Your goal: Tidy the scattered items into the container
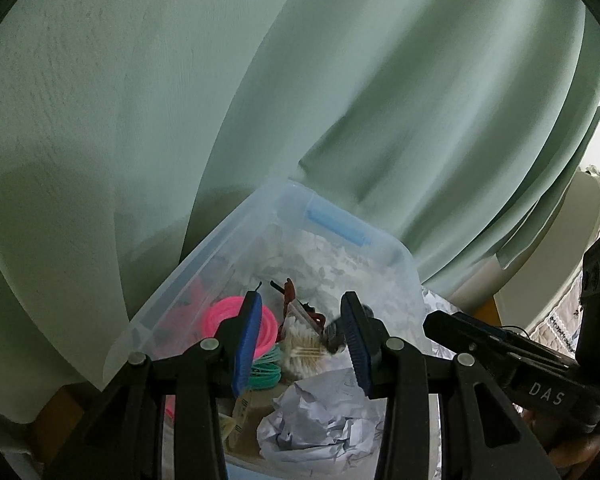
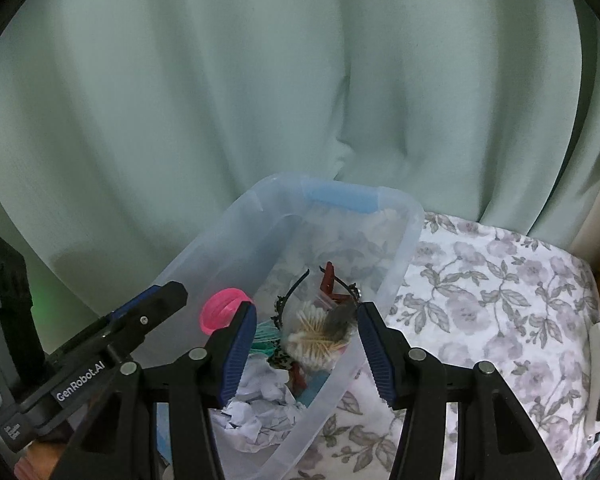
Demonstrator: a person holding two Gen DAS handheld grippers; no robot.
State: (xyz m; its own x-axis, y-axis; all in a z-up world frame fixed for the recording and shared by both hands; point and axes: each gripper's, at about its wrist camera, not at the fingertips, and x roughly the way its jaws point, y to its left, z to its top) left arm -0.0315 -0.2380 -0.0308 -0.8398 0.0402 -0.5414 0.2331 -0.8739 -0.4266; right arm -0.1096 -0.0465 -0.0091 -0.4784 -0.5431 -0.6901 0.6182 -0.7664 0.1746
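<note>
A clear plastic container [image 1: 410,264] with a blue handle [image 1: 334,224] stands below both grippers. Inside lie a pink ring [image 1: 224,312], teal hair ties [image 1: 266,372], a bundle of cotton swabs [image 1: 300,354], crumpled white paper [image 1: 320,420], a red clip [image 1: 290,296] and a grey fuzzy piece [image 2: 340,316]. My left gripper [image 1: 302,340] hangs open over these items, nothing between its blue pads. My right gripper [image 2: 306,344] is open too, above the container's [image 2: 412,240] near wall, over the cotton swabs [image 2: 312,340]. The grey piece looks close to its right pad; contact is unclear.
A pale green curtain [image 2: 260,100] hangs right behind the container. The container rests on a floral bedsheet [image 2: 500,300] that spreads to the right. A white plastic object [image 2: 598,360] lies at the sheet's right edge. Each gripper's body shows at the side of the other's view.
</note>
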